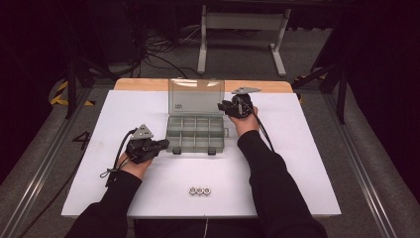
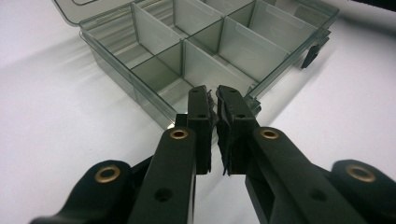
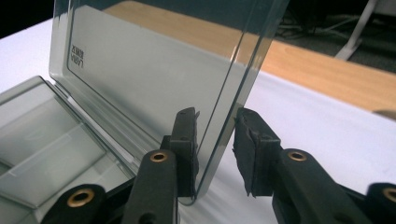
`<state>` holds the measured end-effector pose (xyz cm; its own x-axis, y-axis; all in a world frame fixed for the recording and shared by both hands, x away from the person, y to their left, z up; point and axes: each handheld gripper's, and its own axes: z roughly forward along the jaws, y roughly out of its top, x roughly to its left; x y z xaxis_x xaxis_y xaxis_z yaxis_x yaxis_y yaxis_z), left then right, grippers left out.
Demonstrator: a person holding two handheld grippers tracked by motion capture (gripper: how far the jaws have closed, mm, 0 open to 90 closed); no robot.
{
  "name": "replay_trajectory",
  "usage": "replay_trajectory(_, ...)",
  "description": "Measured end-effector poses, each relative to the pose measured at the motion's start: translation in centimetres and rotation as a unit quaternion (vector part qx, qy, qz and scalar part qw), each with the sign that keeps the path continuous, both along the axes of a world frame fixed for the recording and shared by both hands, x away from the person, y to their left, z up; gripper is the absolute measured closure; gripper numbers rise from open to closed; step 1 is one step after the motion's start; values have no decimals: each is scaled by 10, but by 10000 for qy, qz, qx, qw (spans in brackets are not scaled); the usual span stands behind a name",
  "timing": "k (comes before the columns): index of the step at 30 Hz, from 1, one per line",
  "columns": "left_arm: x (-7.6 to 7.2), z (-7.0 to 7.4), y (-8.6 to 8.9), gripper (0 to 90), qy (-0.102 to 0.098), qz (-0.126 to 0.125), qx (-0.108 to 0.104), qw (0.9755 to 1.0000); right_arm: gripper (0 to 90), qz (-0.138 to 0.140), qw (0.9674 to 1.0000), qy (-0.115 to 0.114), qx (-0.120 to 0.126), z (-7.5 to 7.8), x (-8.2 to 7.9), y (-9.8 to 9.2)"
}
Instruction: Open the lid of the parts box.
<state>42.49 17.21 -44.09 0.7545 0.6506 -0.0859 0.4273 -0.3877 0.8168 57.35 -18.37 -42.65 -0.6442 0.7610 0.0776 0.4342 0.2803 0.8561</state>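
Standing open, clear grey compartment box (image 1: 195, 133), upright lid (image 1: 196, 97)

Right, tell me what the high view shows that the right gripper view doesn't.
High view: three metal nuts in a row near the table's front edge, both forearms, and the left tongs at the organizer box. Right gripper view: the right tongs straddle the upright clear lid's edge, one pad against it, the other apart. Both: box, lid, white table.

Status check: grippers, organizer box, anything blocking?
Left gripper shut at box front corner. Right gripper open, straddling upright lid edge. Three nuts sit clear.
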Motion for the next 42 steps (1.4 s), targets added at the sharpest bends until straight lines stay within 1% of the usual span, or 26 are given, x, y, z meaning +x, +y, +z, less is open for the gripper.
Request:
replay_trajectory(1,0,0,-1,840,-28,-21,2,10000,691,-14,10000,67,11,-2,1,0)
replay_trajectory(3,0,-1,-1,836,-22,-22,11,10000,683,-45,9997,229,43,-6,2,-1)
replay_trajectory(4,0,-1,-2,836,-26,-27,19,10000,683,-45,9997,229,43,-6,2,-1)
replay_trajectory(6,0,-1,-2,836,-15,-30,22,10000,675,-49,9992,376,104,-9,3,-3)
replay_trajectory(7,0,-1,-2,836,-28,-36,27,10000,673,-53,9992,393,107,-9,3,-3)
replay_trajectory(9,0,-1,-2,832,-21,-47,12,10000,668,-61,9993,357,33,-9,3,-3)
replay_trajectory(10,0,-1,-2,829,-15,-46,7,10000,676,-98,9994,335,-53,-9,3,-2)
replay_trajectory(13,-1,-1,-2,823,-14,-41,21,10000,676,-91,9993,341,-129,-9,3,-2)
replay_trajectory(17,-1,-1,-2,816,-11,-51,12,10000,666,-83,9993,352,-97,-8,2,-3)
replay_trajectory(22,-1,0,-2,808,11,-20,-13,10000,646,-55,9995,295,-46,-1,-2,-4)
replay_trajectory(23,-1,1,-2,802,-27,-25,3,10000,640,-33,9995,296,-34,1,-3,-5)
replay_trajectory(25,-2,2,-1,790,-18,-22,-53,10000,624,15,9996,269,-78,6,-7,-5)
replay_trajectory(26,-2,3,0,783,-47,-28,-76,10000,615,52,9996,234,-121,9,-9,-5)
replay_trajectory(28,-4,5,1,757,-45,-56,-146,9999,577,138,9996,188,-141,17,-16,-6)
replay_trajectory(29,-4,6,1,741,-70,-81,-178,9998,554,197,9996,151,-95,21,-20,-7)
replay_trajectory(30,-5,7,1,716,-72,-104,-192,9997,526,308,9995,47,-25,26,-26,-9)
replay_trajectory(31,-6,8,1,698,-118,-135,-202,9996,502,371,9993,-25,1,29,-30,-11)
replay_trajectory(32,-8,10,2,675,-121,-173,-249,9995,465,418,9990,-138,-9,33,-36,-13)
replay_trajectory(33,-9,11,2,642,-137,-207,-250,9994,457,495,9985,-238,12,38,-44,-15)
replay_trajectory(34,-11,12,2,612,-156,-245,-246,9993,451,598,9978,-281,80,40,-51,-18)
replay_trajectory(36,-15,15,3,562,-209,-330,-224,9990,429,715,9966,-384,118,44,-62,-24)
replay_trajectory(37,-16,15,3,541,-213,-348,-266,9988,411,799,9956,-464,137,47,-71,-28)
replay_trajectory(38,-18,17,3,521,-231,-382,-318,9985,391,831,9950,-530,140,48,-76,-30)
replay_trajectory(40,-21,19,5,496,-252,-479,-377,9978,328,857,9938,-695,120,50,-91,-36)
replay_trajectory(41,-23,20,5,483,-294,-501,-401,9975,303,878,9932,-748,129,51,-97,-39)
replay_trajectory(42,-25,21,5,459,-283,-507,-449,9973,272,885,9928,-800,135,51,-104,-42)
